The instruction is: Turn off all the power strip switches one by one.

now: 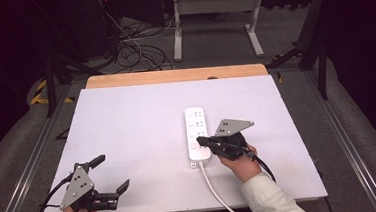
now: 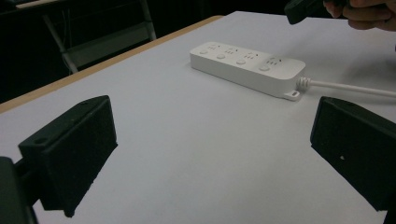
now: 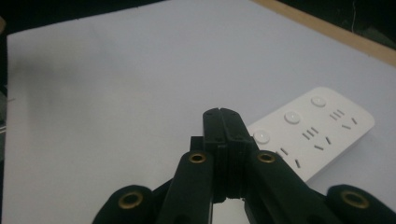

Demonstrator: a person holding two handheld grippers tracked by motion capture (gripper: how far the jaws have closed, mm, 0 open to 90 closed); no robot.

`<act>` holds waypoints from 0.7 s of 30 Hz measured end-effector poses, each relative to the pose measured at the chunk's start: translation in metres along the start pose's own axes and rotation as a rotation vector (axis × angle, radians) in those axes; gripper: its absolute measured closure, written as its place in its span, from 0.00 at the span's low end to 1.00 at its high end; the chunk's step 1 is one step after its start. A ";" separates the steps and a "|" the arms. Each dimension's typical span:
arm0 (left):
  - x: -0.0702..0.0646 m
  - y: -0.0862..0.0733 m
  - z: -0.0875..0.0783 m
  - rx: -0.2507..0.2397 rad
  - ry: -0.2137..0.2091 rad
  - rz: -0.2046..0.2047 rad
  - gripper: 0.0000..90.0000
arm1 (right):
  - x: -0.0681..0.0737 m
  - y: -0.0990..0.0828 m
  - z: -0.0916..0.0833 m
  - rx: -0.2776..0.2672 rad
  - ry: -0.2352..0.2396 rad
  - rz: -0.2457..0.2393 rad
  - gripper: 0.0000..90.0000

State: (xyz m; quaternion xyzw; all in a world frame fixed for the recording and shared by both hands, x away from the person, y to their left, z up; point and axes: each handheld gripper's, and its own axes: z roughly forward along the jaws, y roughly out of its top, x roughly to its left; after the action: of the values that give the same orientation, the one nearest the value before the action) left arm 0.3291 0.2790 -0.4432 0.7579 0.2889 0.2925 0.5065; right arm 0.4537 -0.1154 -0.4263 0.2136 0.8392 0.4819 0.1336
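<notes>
**Closed right gripper at the cable-end switch of the power strip**

High view: white power strip (image 1: pixel 197 133) lying lengthwise right of centre on the white tabletop (image 1: pixel 137 119), nearer the near edge than the far edge, cable (image 1: pixel 217 189) trailing off toward the near edge. Right gripper (image 1: pixel 202 142) brought in from the right-hand side, jaws clenched on nothing, tips over the strip's cable end, at or just above the nearest round button. Contact not confirmable from this angle. Left gripper (image 1: pixel 111 174) parked near the near left corner, jaws released and spread wide, nothing between them.

Left gripper view: both black jaws standing well apart over bare tabletop. Power strip (image 2: pixel 247 67) farther off, four round buttons in a row along its top, cable strain relief at the near right end.

Right gripper view: jaws pressed flat together, tips (image 3: pixel 223 122) aimed just beside the nearest button (image 3: pixel 262 136) of the strip. Small gap apparent between tip and button.

Step in hand, as judged: positioning of closed jaw tips as a single probe for pressing a switch. Next move calls for a slight sideways correction onto the button centre, then a short, straight downward press, strip possibly sliding if pushed off-axis
</notes>
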 end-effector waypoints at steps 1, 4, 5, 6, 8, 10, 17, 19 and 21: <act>0.000 0.000 0.000 -0.001 0.000 -0.002 0.01 | -0.001 -0.001 0.002 0.013 -0.005 0.003 1.00; 0.000 0.000 0.000 0.001 -0.002 -0.002 0.01 | -0.001 -0.002 0.008 0.031 -0.011 0.001 1.00; 0.001 0.000 0.000 0.000 -0.001 -0.001 0.01 | -0.001 -0.002 0.010 0.038 -0.008 0.001 1.00; 0.001 0.000 0.000 0.000 -0.001 0.000 0.01 | -0.001 -0.002 0.013 0.046 -0.007 0.006 1.00; 0.000 0.000 0.000 0.001 -0.003 -0.002 0.01 | -0.002 -0.003 0.018 0.058 -0.010 0.014 1.00; 0.000 0.000 0.000 0.000 -0.002 -0.002 0.01 | -0.002 -0.003 0.023 0.070 -0.019 0.021 1.00; 0.001 0.000 0.000 0.000 -0.004 -0.009 0.01 | -0.002 -0.007 0.039 0.103 -0.032 0.004 1.00; 0.001 0.000 0.000 0.001 -0.005 -0.009 0.01 | -0.002 -0.009 0.042 0.112 -0.034 0.000 1.00; 0.001 0.000 0.000 0.001 -0.005 -0.009 0.01 | -0.002 -0.010 0.044 0.119 -0.035 0.001 1.00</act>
State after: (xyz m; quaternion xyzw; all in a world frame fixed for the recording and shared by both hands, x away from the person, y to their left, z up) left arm 0.3296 0.2794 -0.4435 0.7575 0.2911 0.2884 0.5082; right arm 0.4724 -0.0872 -0.4568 0.2301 0.8637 0.4277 0.1351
